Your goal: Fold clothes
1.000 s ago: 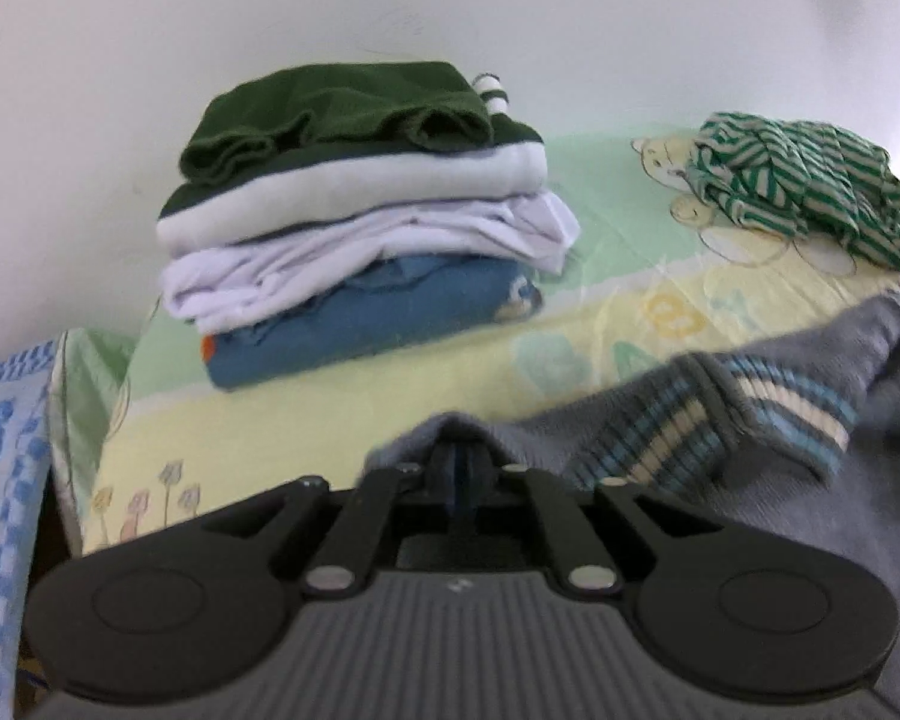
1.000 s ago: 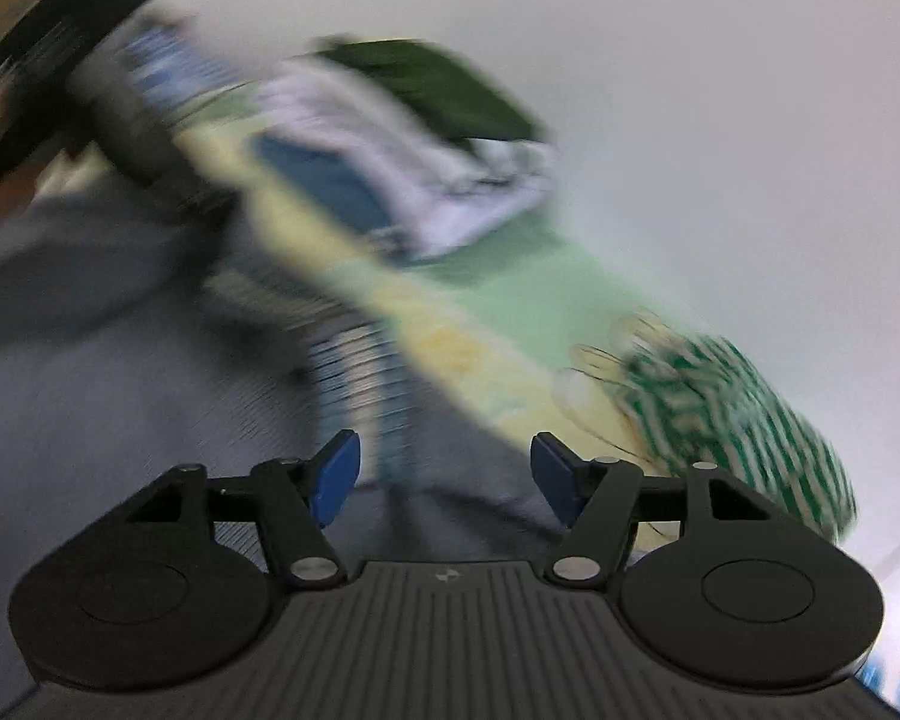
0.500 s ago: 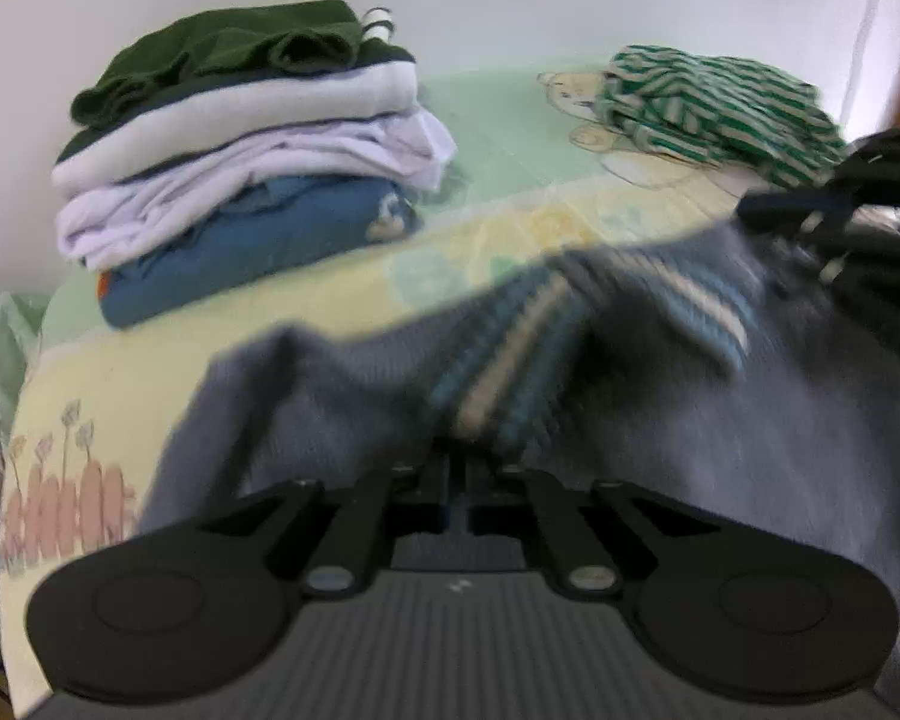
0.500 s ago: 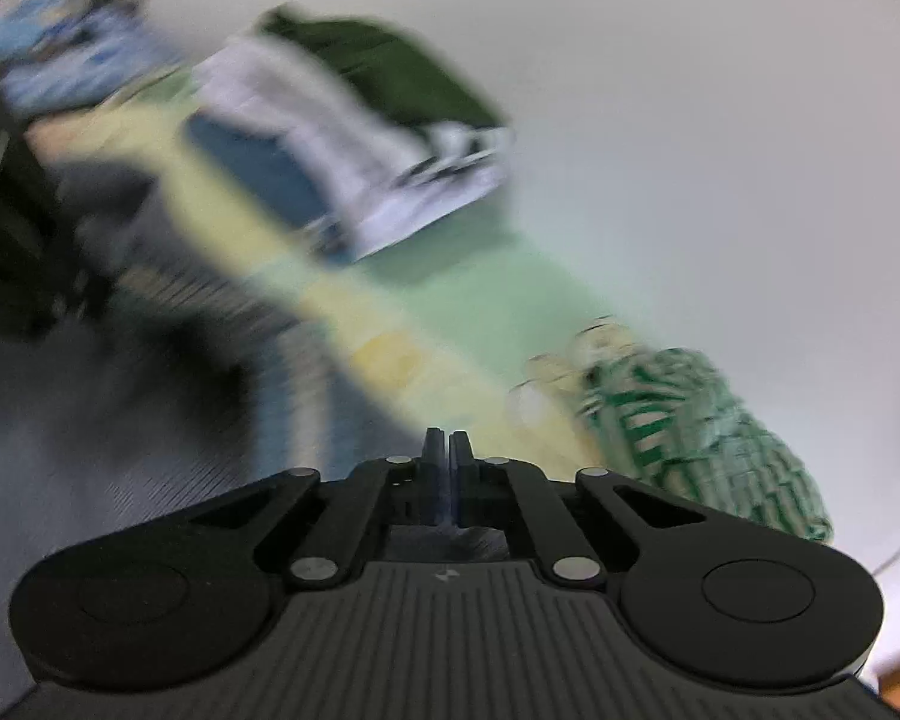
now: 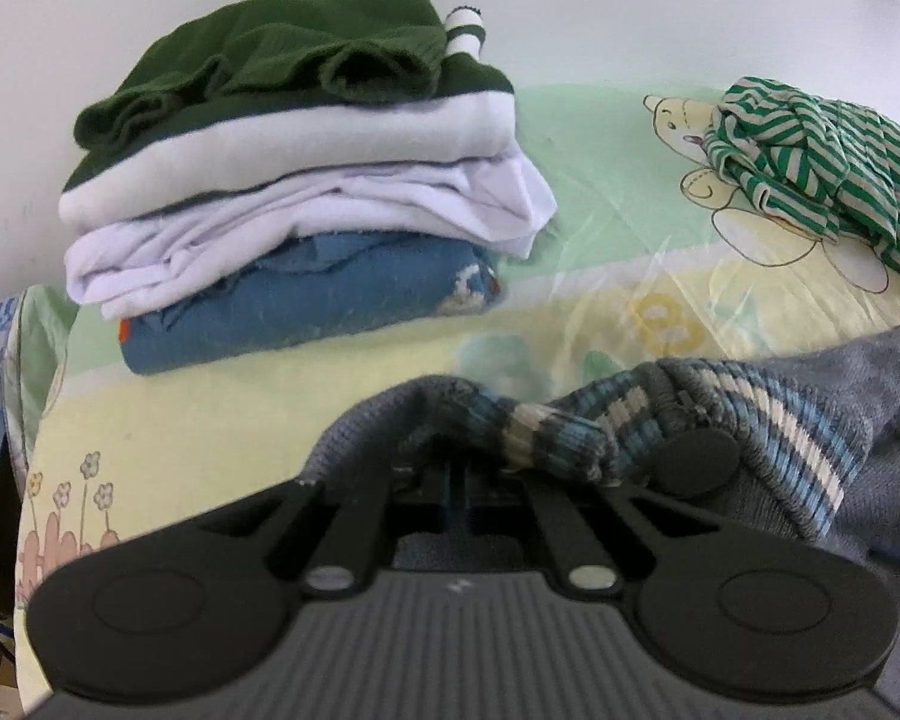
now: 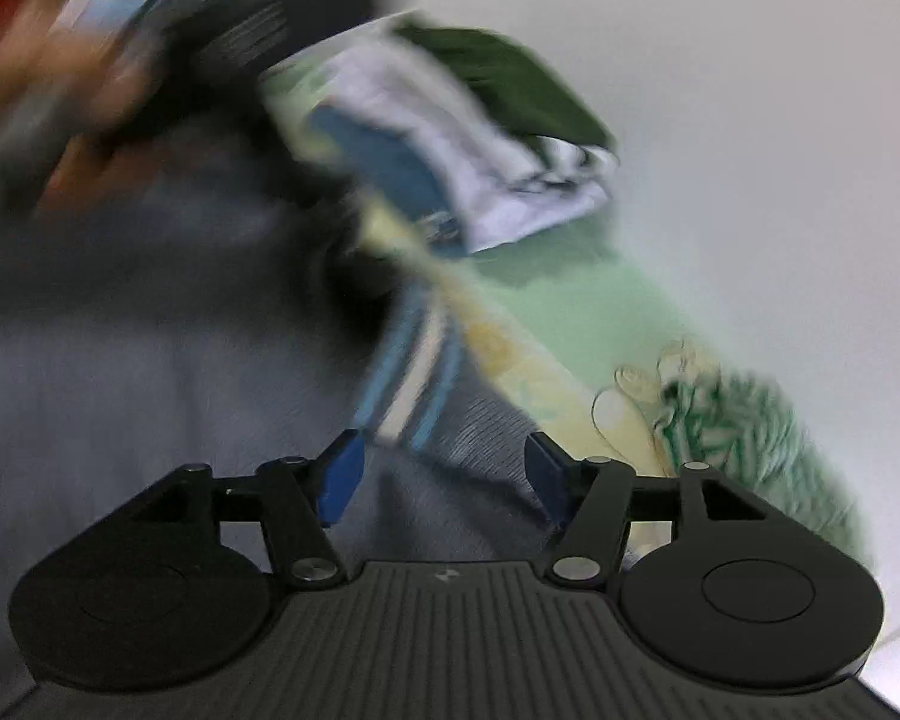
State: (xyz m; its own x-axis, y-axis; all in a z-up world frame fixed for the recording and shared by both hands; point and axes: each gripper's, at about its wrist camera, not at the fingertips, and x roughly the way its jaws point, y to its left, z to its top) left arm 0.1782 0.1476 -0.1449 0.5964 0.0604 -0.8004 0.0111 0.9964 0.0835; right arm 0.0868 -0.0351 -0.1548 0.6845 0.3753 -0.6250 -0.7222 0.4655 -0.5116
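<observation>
At the lower centre of the left wrist view, the left gripper is seen pressed together on the ribbed, blue-and-cream striped hem of a grey knit sweater, the fabric bunched over the fingertips so that the pads themselves are hidden. From this pinch the sweater spreads away toward three and four o'clock, its striped band running roughly from nine to three o'clock across the bedsheet, which is printed with cartoon figures. A stack of folded clothes, with dark green on top, then white, pale lilac and blue, is seen at eleven o'clock, well apart from the sweater, and a crumpled green-and-white striped garment lies at two o'clock. In the blurred right wrist view, the right gripper is shown with its jaws opening, the blue pads spread and nothing pinched between them; the sweater's striped band lies just ahead at twelve o'clock, running away from the claw. The coming move is judged to turn on this free hem, nearer the right hand. Only the right view shows the sweater's broad grey body and, at ten o'clock, a blurred hand on the other tool; only the left view shows the grip clearly.
</observation>
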